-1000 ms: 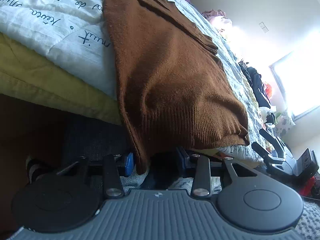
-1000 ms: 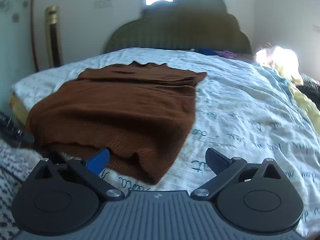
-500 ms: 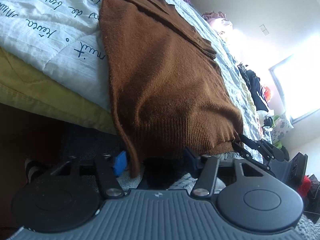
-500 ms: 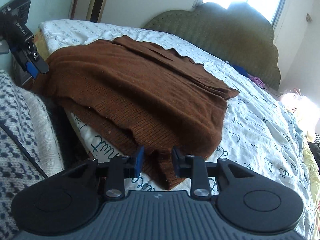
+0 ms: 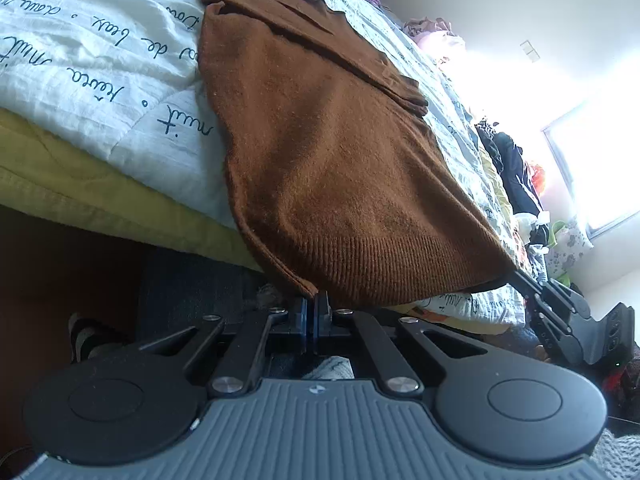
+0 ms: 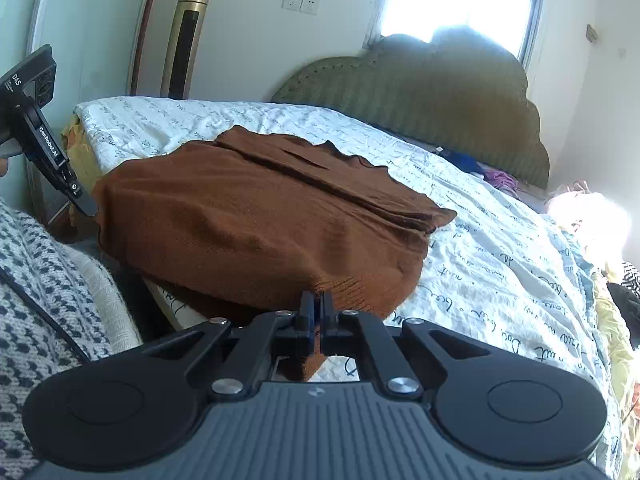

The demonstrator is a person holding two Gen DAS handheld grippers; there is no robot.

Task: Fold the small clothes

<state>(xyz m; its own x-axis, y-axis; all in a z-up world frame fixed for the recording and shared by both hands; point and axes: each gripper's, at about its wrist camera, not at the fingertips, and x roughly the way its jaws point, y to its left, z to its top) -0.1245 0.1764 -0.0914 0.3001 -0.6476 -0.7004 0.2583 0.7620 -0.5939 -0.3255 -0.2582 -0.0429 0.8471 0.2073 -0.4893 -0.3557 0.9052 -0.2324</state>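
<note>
A brown knitted sweater (image 5: 332,152) lies flat on the bed, its ribbed hem hanging over the near edge. My left gripper (image 5: 316,300) is shut on the hem's left corner. In the right wrist view the same sweater (image 6: 260,224) spreads toward the headboard, and my right gripper (image 6: 316,300) is shut on the hem's right corner, with a flap of brown knit hanging down behind the jaws. The left gripper (image 6: 86,206) shows at the far left of that view, at the other hem corner. The right gripper (image 5: 520,276) shows at the right of the left wrist view.
The bed carries a white quilt (image 6: 480,264) printed with dark script over a yellow sheet (image 5: 100,196). A green headboard (image 6: 420,92) stands at the back. Loose clothes (image 5: 508,160) pile on the far side. A checked sleeve (image 6: 36,280) fills the lower left.
Both grippers went from open to shut on the sweater's hem corners. The right one swung in from the side to the hem. Both rose a little, lifting the hem.
</note>
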